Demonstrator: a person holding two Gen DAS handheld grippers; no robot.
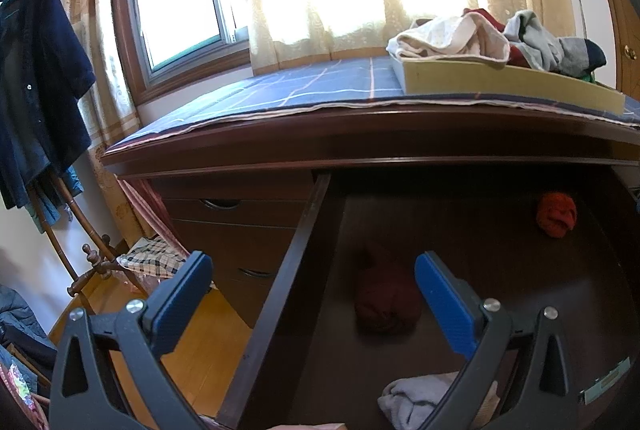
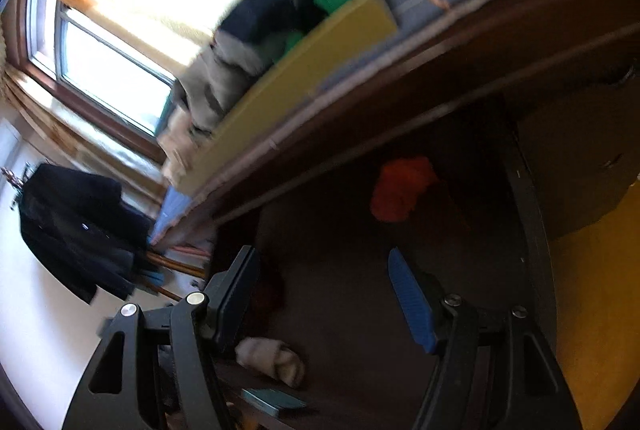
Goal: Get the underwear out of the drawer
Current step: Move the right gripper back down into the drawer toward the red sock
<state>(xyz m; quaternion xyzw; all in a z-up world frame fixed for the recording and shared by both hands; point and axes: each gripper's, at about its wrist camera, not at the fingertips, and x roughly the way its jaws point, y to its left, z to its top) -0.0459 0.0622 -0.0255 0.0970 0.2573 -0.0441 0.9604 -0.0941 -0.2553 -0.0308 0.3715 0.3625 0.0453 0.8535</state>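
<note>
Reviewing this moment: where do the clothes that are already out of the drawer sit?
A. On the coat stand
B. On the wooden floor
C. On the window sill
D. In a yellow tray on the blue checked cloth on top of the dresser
D: the yellow tray holds the heap of clothes on the blue checked cloth on the dresser top.

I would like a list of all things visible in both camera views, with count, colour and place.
drawer: one, dark brown, pulled open
red bundle: one, drawer's far part
maroon bundle: one, drawer's middle
pale bundle: one, grey-white, drawer's near part
tray: one, yellow, on the top, heaped with clothes
cloth: one, blue checked, under tray
dark garment: one, navy, hanging on stand
left gripper: one, black with blue pads, open
right gripper: one, same colours, open
</note>
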